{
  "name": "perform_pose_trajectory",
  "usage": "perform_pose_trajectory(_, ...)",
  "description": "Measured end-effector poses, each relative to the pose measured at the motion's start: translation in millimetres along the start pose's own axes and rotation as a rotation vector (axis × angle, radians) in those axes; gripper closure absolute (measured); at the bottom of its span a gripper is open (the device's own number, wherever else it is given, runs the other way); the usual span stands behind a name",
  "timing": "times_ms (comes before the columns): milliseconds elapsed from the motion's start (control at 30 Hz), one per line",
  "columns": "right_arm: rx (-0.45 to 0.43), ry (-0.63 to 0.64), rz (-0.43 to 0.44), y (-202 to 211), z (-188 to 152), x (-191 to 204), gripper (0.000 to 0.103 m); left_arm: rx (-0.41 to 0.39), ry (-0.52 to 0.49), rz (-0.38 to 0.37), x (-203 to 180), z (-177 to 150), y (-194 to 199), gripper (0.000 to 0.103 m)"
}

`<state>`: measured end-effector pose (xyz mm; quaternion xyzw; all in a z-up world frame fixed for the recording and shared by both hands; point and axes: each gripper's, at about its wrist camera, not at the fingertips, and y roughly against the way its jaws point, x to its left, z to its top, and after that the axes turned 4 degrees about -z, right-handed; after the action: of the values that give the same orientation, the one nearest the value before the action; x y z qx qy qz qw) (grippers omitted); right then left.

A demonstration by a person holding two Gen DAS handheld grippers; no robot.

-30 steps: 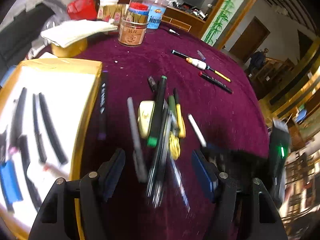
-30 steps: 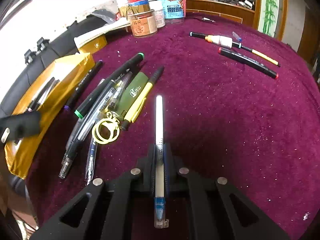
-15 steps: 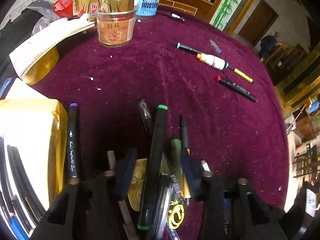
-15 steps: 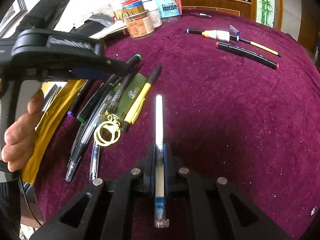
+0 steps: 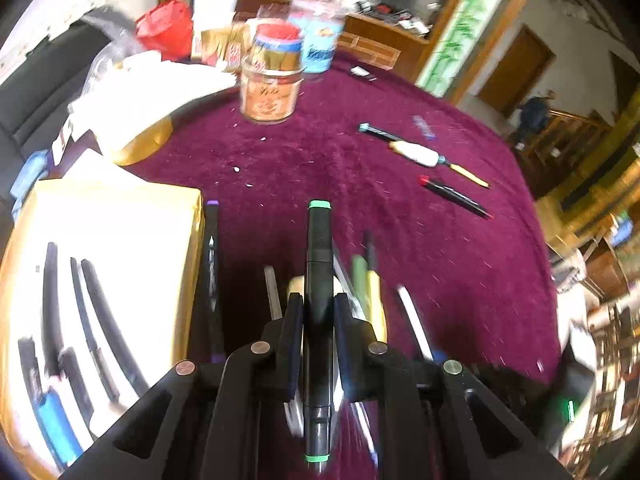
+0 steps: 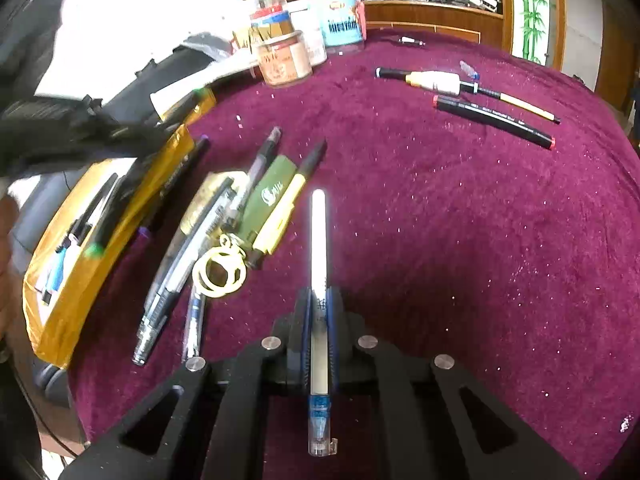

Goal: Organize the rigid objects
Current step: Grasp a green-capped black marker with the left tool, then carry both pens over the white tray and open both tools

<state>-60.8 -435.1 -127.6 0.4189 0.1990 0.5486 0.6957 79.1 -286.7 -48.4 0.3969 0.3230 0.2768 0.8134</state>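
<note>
Two hand-held tools at work over a worktop (image 6: 460, 220) covered in dark red cloth: the left gripper (image 5: 318, 320) is pinched on a black marker with green ends (image 5: 319, 280), which runs lengthwise between the pads and is lifted clear of the pens below it, while the right gripper (image 6: 319, 312) is clamped on a slim white pen (image 6: 319, 248) whose clear blue-tipped end pokes out behind the pads. In the right wrist view a loose heap of pens (image 6: 224, 220) lies to the left of the white pen, among them a yellow-and-black pen (image 6: 288, 204) beside a green case (image 6: 268, 196), with a pair of yellow rings (image 6: 218, 274) at the near end of the heap. A gold-edged tray (image 5: 192, 240) sits at the left of the cloth and holds several dark pens (image 5: 104, 312) laid side by side on its white base, plus a blue one (image 5: 56, 420) nearer the camera. A black marker with purple ends (image 5: 211, 264) rests on the cloth just beside the tray's gold wall. Well apart, toward the far right of the worktop, lie a black marker with red ends (image 6: 494, 126) and, close behind it, a white-bodied pen with a yellow tail (image 6: 436, 82). A clear jar with an orange label (image 5: 270, 92) stands at the far edge among other containers; the left wrist view is blurred throughout
</note>
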Motion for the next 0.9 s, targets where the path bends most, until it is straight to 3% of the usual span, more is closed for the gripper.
perform_pose_trajectory(167, -0.072, -0.010, 0.035, 14, 2, 0, 0.096, -0.031, -0.023, -0.066, -6, -49, 42, 0.089)
perform_pose_trajectory(300, -0.106, -0.002, 0.072, 20, 0, 6, 0.096, -0.080, -0.017, -0.059, 0, -85, 69, 0.089)
perform_pose_trajectory(533, -0.165, 0.101, 0.109, 35, -5, 35, 0.096, -0.215, 0.066, 0.158, 44, -109, 97, 0.089)
perform_pose_trajectory(700, -0.132, 0.170, 0.162, 42, -5, 73, 0.096, -0.235, 0.114, 0.233, 75, -108, 94, 0.089)
perform_pose_trajectory(900, -0.095, 0.199, 0.322, 49, 8, 128, 0.096, -0.256, 0.145, 0.291, 100, -110, 92, 0.089)
